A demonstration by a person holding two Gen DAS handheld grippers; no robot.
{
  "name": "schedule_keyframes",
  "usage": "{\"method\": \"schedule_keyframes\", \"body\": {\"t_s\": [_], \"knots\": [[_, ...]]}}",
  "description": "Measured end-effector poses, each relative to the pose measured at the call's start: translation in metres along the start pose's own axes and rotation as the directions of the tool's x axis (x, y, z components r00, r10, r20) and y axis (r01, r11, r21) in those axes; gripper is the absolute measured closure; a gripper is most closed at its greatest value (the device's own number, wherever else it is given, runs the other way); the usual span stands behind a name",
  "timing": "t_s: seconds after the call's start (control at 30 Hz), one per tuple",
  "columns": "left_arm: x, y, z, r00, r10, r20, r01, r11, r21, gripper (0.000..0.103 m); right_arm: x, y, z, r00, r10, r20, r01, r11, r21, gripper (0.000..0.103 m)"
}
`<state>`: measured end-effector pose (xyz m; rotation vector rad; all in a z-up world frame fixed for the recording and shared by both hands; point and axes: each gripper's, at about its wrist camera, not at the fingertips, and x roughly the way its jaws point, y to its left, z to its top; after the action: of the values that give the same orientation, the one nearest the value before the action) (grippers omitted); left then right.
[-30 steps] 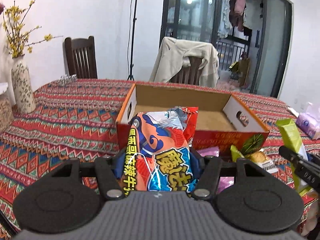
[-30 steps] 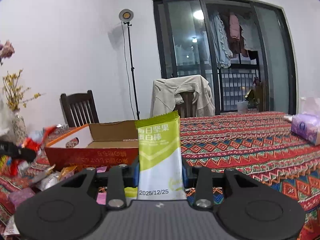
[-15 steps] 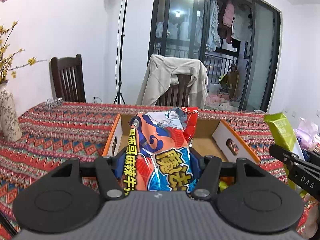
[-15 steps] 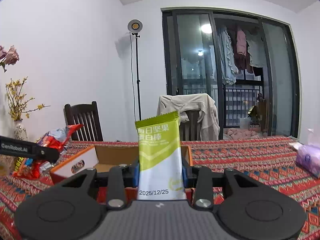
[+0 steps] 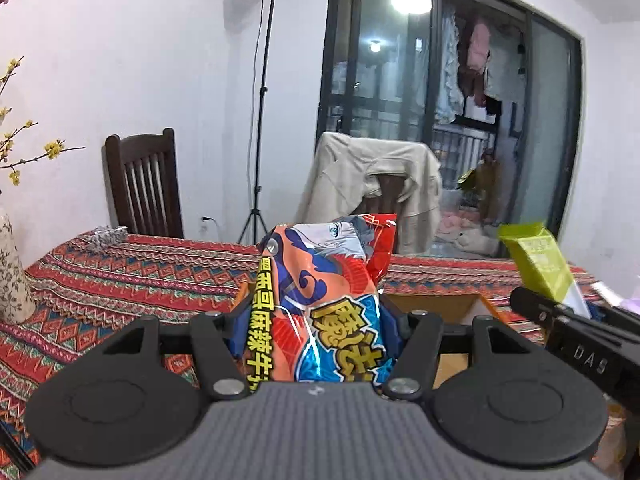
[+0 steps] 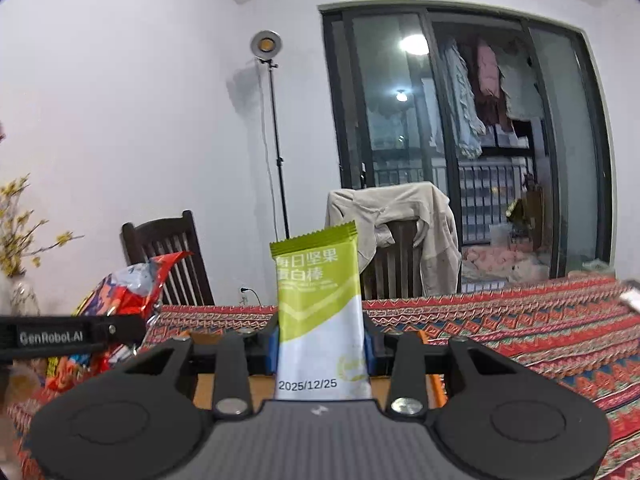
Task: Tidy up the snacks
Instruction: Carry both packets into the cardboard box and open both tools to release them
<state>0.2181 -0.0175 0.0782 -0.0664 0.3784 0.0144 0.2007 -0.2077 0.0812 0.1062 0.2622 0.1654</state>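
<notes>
Glossy, crinkled foil on the red snack bag, catching the light; the green-and-white bar wrapper smoother, satin plastic. Woven patterned cloth on the table (matt), brown cardboard box, dark varnished wooden chair.

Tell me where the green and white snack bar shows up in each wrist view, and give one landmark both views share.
Left wrist view: the green and white snack bar is at the right edge, held up by the right gripper.
Right wrist view: it stands upright in the centre, clamped between that gripper's fingers.
Shared landmark: the chair draped with a beige jacket, behind the table.
</notes>
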Motion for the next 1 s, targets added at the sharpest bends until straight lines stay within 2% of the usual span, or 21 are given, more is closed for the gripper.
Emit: {"method": "schedule_keyframes", "body": {"t_s": [0.1,0.2,0.37,0.87,0.93,0.97,1.0], "knots": [[0.024,-0.001,-0.007,0.997,0.066,-0.035,-0.066,0.998,0.006,0.041,0.021,-0.002,-0.011,0.999,-0.053,-0.001,0.053,0.999,0.008,0.067],[0.037,0.004,-0.015,0.996,0.057,-0.065,-0.057,0.998,0.003,0.041,0.039,-0.007,-0.021,0.997,-0.037,-0.062,0.038,0.999,0.022,0.067],[0.054,0.01,-0.025,0.991,0.058,-0.119,-0.058,0.998,0.007,0.041,0.049,-0.009,-0.033,0.993,-0.034,-0.112,0.035,0.999,0.008,0.067],[0.06,0.011,-0.031,0.989,0.053,-0.135,-0.051,0.999,0.016,0.041,0.049,-0.008,-0.04,0.987,-0.033,-0.155,0.033,0.999,-0.005,0.066],[0.057,0.012,-0.032,0.989,0.052,-0.141,-0.052,0.999,0.007,0.039,0.051,-0.01,-0.039,0.986,-0.04,-0.161,0.041,0.999,0.004,0.063],[0.054,0.014,-0.03,0.989,0.053,-0.137,-0.054,0.999,-0.005,0.033,0.051,-0.011,-0.039,0.985,-0.052,-0.164,0.055,0.998,0.011,0.06],[0.051,0.015,-0.028,0.991,0.047,-0.128,-0.049,0.999,-0.013,0.021,0.05,-0.013,-0.038,0.985,-0.06,-0.162,0.065,0.998,0.022,0.056]]}}
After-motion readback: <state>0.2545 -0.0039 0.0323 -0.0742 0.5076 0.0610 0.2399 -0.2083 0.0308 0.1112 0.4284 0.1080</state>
